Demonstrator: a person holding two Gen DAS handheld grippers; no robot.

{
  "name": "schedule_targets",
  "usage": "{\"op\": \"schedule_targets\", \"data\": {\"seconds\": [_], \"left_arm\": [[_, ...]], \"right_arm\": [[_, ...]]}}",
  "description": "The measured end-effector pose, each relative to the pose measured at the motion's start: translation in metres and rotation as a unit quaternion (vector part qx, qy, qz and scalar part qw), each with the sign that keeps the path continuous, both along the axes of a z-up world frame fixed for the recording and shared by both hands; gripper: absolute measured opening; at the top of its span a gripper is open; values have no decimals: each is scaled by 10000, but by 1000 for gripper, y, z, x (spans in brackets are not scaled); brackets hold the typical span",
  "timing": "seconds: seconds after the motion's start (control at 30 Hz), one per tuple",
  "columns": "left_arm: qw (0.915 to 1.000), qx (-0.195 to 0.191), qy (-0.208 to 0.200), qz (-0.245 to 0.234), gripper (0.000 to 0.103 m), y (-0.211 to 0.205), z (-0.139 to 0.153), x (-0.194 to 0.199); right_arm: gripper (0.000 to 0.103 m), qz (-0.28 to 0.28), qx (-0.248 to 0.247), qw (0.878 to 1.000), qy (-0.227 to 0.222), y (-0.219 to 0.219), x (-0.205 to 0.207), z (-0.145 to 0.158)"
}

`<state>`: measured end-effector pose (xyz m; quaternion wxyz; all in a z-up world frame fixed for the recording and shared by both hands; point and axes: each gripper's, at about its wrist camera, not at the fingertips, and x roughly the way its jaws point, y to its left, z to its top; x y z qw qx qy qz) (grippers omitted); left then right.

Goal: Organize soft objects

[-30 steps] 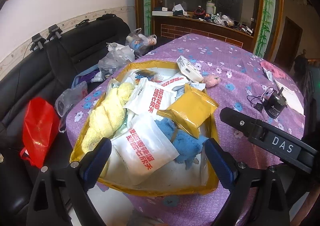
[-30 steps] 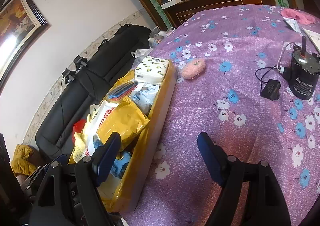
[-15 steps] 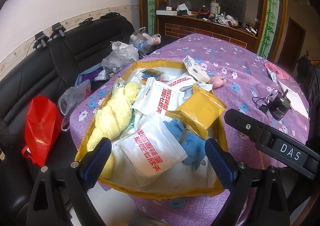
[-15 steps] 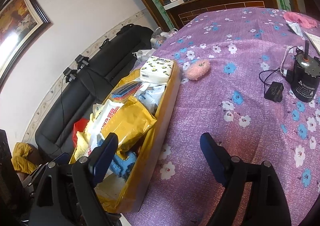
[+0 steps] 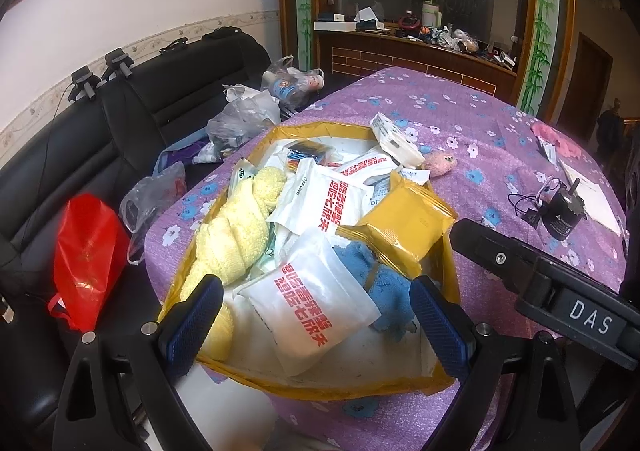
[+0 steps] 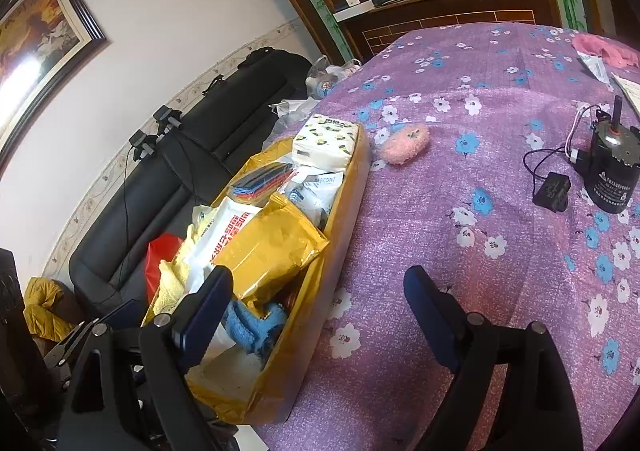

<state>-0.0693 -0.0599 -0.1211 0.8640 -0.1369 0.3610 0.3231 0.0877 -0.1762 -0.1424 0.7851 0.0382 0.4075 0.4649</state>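
A yellow box (image 5: 448,251) (image 6: 348,203) sits at the table's left edge, full of soft things: a yellow towel (image 5: 236,231), white pouches with red print (image 5: 316,295), a yellow packet (image 5: 404,223) (image 6: 272,247), a blue towel (image 5: 384,291) (image 6: 252,323) and a tissue pack (image 6: 324,141). A pink plush (image 5: 438,163) (image 6: 404,141) lies on the cloth just right of the box. My left gripper (image 5: 316,327) is open and empty over the box's near end. My right gripper (image 6: 320,315) is open and empty over the box's right wall.
A purple flowered tablecloth (image 6: 480,123) covers the table. A black motor with cable and adapter (image 6: 612,171) stands at the right, with papers and a pink cloth (image 6: 604,51) beyond. A black sofa (image 5: 60,155) holding plastic bags and a red bag (image 5: 84,251) lies left of the table.
Both grippers have drawn back and up a little, so the box and table look slightly farther away. Both stay open and empty. Nothing in the box has moved.
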Motion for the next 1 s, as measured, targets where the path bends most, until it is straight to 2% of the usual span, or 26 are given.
{"op": "schedule_targets", "data": {"seconds": [1.0], "left_arm": [[10000,-74,-23,37,96,8,-3,-9]], "right_arm": [[87,-20,-48,9999,-115,6,-10,5]]}}
